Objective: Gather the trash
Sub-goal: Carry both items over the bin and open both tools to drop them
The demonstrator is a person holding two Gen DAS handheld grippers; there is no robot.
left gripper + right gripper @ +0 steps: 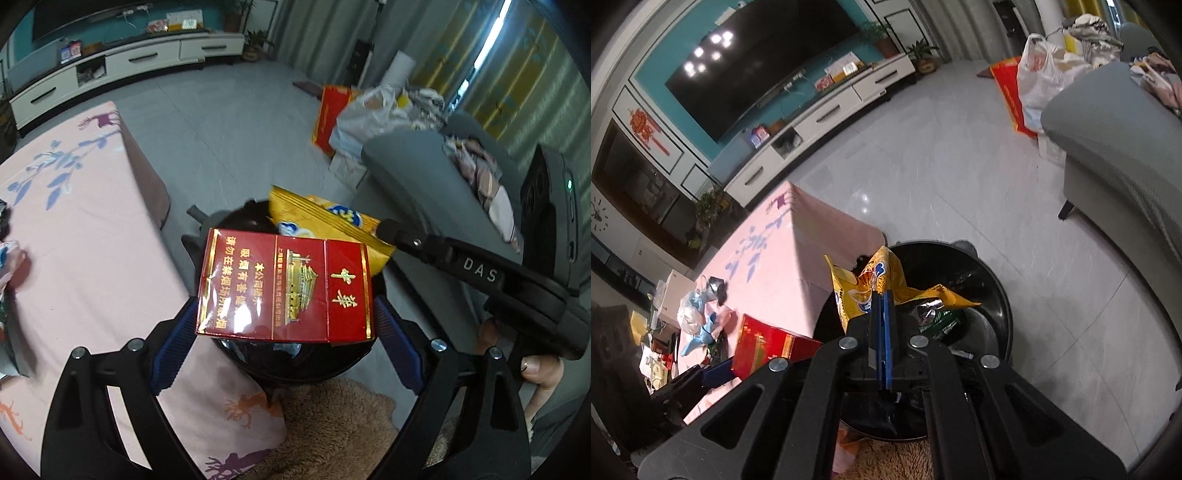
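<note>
your left gripper (286,317) has the red cigarette carton (284,288) clamped by its two short ends, directly above the open black bin (295,363) beside the pink-clothed bench (74,229). it looks like a light, stiff cardboard box in glossy film, so it may slide on the blue pads (173,343); the ends are the right place to hold it, since the broad faces would probably buckle. your right gripper (882,314) is pinched together on the yellow snack bag (871,284), over the same bin. that bag is thin, crinkly foil, nearly weightless and floppy, so a pinch on an edge is enough. more wrappers (698,317) lie on the bench; they look soft and crumpled, so you'd likely bunch them up before lifting.
</note>
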